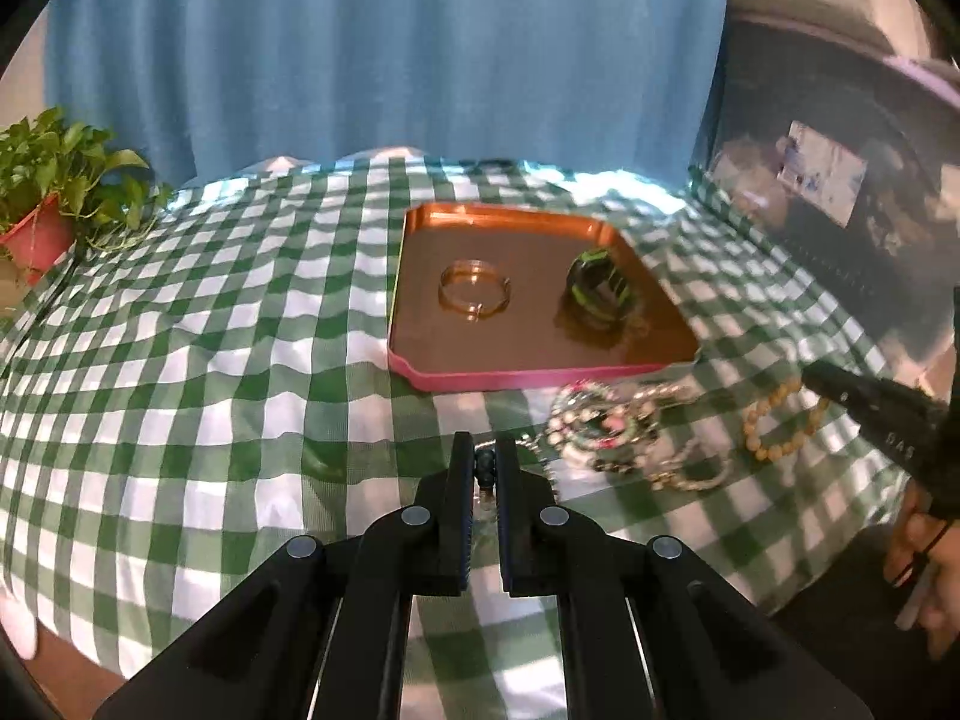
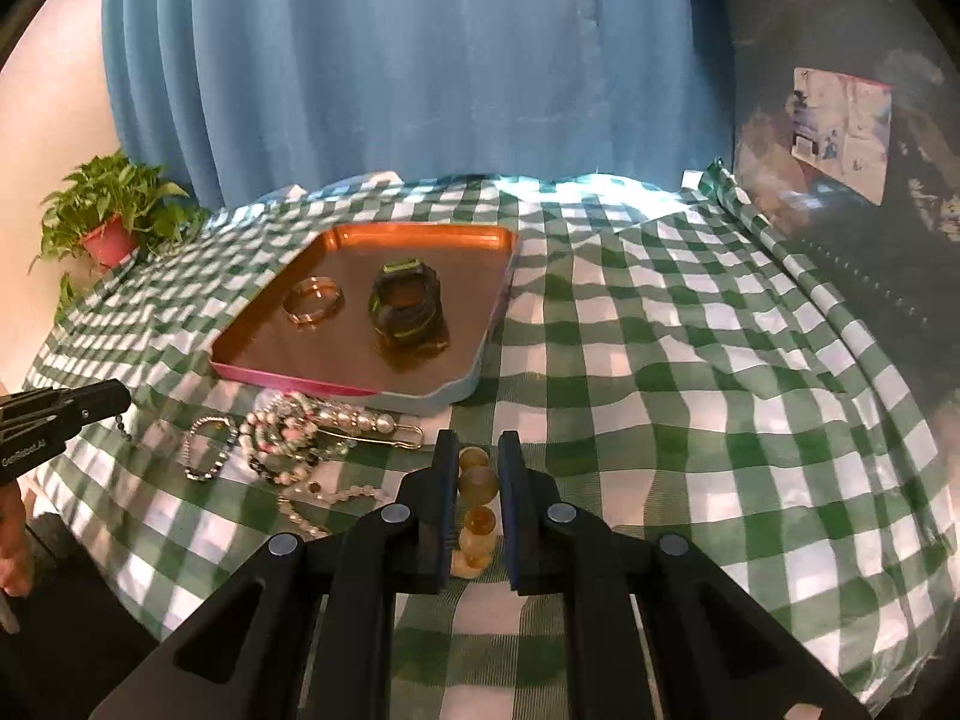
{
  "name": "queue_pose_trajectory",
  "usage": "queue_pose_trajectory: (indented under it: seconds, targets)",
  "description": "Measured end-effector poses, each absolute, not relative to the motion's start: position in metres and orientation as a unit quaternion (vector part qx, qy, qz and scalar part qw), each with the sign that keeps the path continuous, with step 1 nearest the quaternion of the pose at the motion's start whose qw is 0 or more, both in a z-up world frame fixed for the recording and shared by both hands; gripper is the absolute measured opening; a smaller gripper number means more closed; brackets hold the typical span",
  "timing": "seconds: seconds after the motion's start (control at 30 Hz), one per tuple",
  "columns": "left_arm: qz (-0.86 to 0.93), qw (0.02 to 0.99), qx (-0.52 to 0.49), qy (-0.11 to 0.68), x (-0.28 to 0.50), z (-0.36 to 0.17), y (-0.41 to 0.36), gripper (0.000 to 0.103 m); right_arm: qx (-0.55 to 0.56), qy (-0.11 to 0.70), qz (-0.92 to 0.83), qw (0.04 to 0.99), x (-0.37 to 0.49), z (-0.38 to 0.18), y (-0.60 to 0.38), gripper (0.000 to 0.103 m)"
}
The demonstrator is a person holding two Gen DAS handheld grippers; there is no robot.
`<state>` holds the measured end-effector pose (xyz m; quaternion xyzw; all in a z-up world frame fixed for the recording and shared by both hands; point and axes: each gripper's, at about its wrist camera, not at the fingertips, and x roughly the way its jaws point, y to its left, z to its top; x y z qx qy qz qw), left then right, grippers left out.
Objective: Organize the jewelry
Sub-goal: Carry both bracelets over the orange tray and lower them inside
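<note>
A copper tray with a pink rim [image 1: 420, 324] [image 2: 288, 381] sits on the green checked cloth. It holds a clear bangle [image 1: 474, 290] [image 2: 313, 302] and a black-green watch [image 1: 600, 288] [image 2: 408, 306]. My left gripper [image 1: 485, 450] is shut on a dark bead bracelet [image 1: 485, 468], whose chain hangs below it in the right wrist view [image 2: 123, 426]. My right gripper [image 2: 479, 450] is shut on an amber bead bracelet [image 2: 478, 483], also seen in the left wrist view [image 1: 780, 420]. A pile of pearl and bead jewelry [image 1: 612, 426] [image 2: 288, 438] lies in front of the tray.
A potted plant in a red pot [image 1: 42, 234] [image 2: 111, 240] stands at the far left of the table. A blue curtain [image 1: 390, 48] hangs behind. A dark cabinet [image 2: 840, 180] stands to the right. The cloth is wrinkled.
</note>
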<state>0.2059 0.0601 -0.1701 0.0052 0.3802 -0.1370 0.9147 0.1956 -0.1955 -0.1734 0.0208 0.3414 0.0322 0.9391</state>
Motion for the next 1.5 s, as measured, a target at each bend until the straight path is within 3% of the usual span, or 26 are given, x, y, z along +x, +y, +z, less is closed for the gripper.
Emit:
queue_pose_trajectory:
  seconds: [0.73, 0.93, 1.5]
  targets:
    - [-0.152, 0.930, 0.011, 0.333, 0.175, -0.068, 0.046, 0.007, 0.008, 0.310, 0.082, 0.947, 0.163, -0.082, -0.177, 0.011]
    - [-0.228, 0.916, -0.043, 0.327, 0.186, -0.045, 0.046, 0.007, -0.007, 0.301, 0.113, 0.947, 0.170, -0.053, -0.161, 0.011]
    - [-0.271, 0.911, -0.059, 0.304, 0.247, -0.029, 0.026, 0.007, -0.032, 0.273, 0.173, 0.946, 0.224, -0.016, -0.106, 0.012]
